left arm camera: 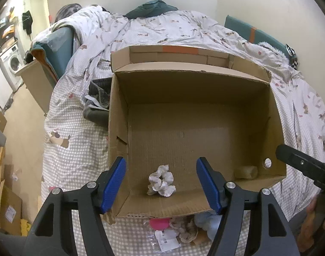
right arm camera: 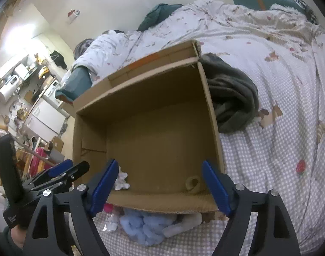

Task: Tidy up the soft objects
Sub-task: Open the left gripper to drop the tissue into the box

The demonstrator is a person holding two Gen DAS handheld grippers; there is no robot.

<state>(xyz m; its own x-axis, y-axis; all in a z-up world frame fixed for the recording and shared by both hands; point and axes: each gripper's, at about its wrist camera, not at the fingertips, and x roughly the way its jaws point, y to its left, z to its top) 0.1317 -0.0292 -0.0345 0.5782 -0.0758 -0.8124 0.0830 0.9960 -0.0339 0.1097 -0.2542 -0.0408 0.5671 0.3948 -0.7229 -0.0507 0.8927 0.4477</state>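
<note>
Washing machine [left arm camera: 14, 65], teal pillow [left arm camera: 254, 32]

Ahead of the left gripper [left arm camera: 161, 184], a scrunchie [left arm camera: 161, 180] lies in the cardboard box [left arm camera: 277, 115] on the bed [left arm camera: 77, 149], soft things [left arm camera: 207, 221] heaped below the near wall.

The white scrunchie [right arm camera: 122, 181] sits half behind a blue finger [right arm camera: 103, 188] at seven o'clock. The blue fluffy item [left arm camera: 211, 224] (kind unclear) is partly covered by the box's [left arm camera: 277, 128] near wall.
</note>
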